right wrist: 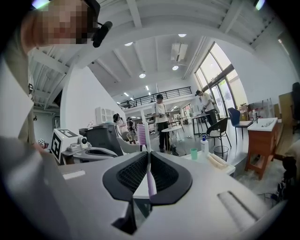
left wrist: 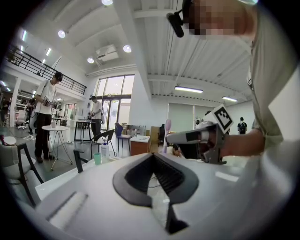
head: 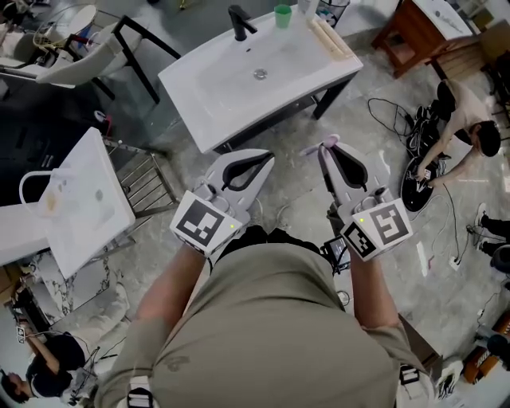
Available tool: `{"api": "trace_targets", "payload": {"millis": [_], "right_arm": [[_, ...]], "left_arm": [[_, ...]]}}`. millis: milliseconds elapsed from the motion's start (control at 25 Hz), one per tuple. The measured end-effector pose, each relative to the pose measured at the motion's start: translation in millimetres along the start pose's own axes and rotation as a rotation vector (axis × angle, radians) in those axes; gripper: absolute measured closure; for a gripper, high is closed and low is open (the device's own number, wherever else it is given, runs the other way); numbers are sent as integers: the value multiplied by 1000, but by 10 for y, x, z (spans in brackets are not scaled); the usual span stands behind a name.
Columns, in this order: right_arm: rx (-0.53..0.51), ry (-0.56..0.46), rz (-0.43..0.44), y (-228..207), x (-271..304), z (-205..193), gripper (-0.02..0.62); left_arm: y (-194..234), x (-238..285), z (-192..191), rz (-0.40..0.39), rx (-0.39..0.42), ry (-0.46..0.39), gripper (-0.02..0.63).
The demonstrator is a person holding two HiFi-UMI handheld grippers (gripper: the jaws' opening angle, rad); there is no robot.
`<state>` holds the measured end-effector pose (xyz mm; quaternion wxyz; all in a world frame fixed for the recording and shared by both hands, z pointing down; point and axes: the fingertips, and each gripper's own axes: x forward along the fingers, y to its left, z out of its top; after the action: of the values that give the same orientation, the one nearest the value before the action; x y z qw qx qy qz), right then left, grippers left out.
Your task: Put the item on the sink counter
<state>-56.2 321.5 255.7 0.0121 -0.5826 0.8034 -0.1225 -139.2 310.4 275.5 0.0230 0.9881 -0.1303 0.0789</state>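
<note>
**A:** Your olive shirt (head: 263,319) fills the bottom of the head view. Both claws reach out past it on the near side of the white sink surface (head: 187,88), over the floor.

**B:** Your right claw (right wrist: 148,157) is pinching a toothbrush (right wrist: 141,133). Your right gripper view shows it best: the lilac-and-white handle is clamped between the black pads. The brush stands upright, with its lilac bristle head above the tips.

**A:** From your head you get only a sliver of lilac poking past those tips. It is off the sink surface, just short of its near right corner. Your left gripper view catches the same brush from the side, upright over the other claw.

**B:** Your left claw (left wrist: 153,157) has its tips pressed together, with nothing between them.

**A:** Now the containers. The basin (head: 231,64) sunk into the sink surface shows its drain (head: 260,74) in the middle. At the far edge of the sink surface a green cup (head: 283,15) stands beside the black faucet (head: 241,21). You cannot tell from any view what the cup holds.

**B:** Your right gripper view adds a pump bottle (right wrist: 204,146) with a blue top, just beside that cup. It also shows a wire bin (right wrist: 221,152) on the floor beyond the sink surface. Along the right edge of the sink surface, two pale beige rolls (head: 333,38) lie side by side.
</note>
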Motion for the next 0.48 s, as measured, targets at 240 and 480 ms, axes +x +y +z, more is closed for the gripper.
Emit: {"api": "trace_targets", "payload": {"millis": [240, 480], "right_arm": [[2, -7, 26, -96, -132, 10, 563], [-1, -14, 51, -220, -242, 43, 563]], "left_arm": [[-135, 110, 0, 14, 2, 14, 600], [-241, 248, -15, 39, -7, 13, 600]]}}
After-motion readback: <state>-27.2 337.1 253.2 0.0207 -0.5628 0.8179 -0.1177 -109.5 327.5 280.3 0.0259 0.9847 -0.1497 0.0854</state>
